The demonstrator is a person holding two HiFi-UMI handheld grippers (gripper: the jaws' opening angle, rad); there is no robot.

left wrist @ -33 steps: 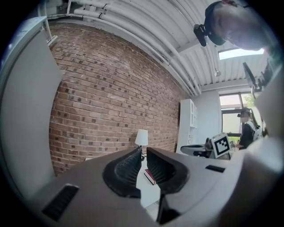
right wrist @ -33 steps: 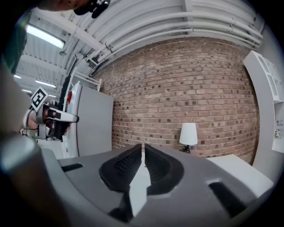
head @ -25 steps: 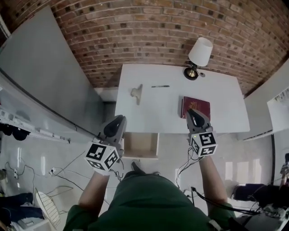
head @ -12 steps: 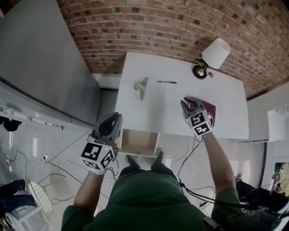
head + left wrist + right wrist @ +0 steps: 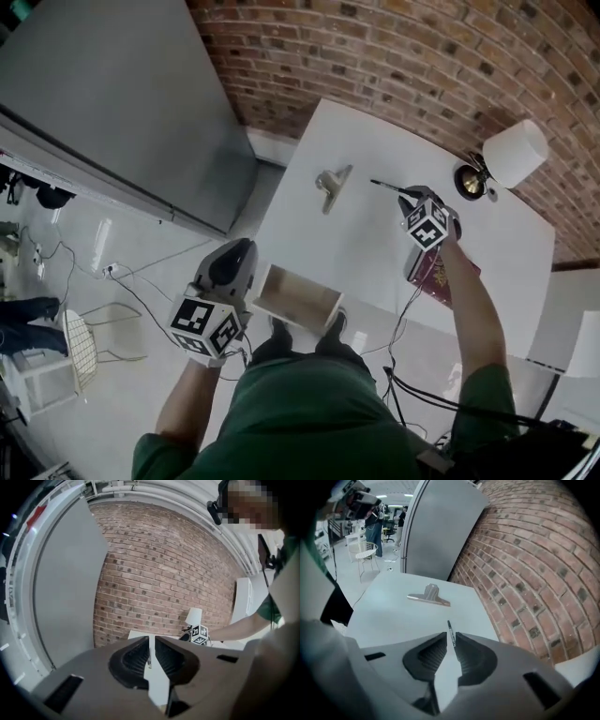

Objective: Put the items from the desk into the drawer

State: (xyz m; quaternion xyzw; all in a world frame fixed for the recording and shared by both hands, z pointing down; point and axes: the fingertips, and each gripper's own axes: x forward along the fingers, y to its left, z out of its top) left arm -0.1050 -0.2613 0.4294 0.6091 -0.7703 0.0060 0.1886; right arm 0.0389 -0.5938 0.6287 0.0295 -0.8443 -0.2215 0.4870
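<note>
A black pen [image 5: 384, 186] lies near the back of the white desk [image 5: 366, 244]. A grey clip [image 5: 333, 183] sits to its left and a dark red book [image 5: 442, 278] lies at the desk's right front. My right gripper [image 5: 407, 195] hovers at the pen's near end. In the right gripper view the pen [image 5: 449, 626] runs into the narrow gap of my right gripper [image 5: 451, 638]. Its jaws have just been opening and do not press on the pen. The wooden drawer [image 5: 300, 298] hangs pulled out below the desk front. Beside it my left gripper [image 5: 241, 247] is slightly open and holds nothing.
A lamp with a white shade [image 5: 513, 153] stands at the desk's back right, close to the right gripper. A brick wall [image 5: 394, 56] runs behind the desk and a grey panel [image 5: 112, 94] stands to the left. Cables [image 5: 122, 281] trail on the floor.
The right gripper has left the red book and swung forward and down to the pen. The left gripper has dropped a little beside the drawer. The head view has tilted.
</note>
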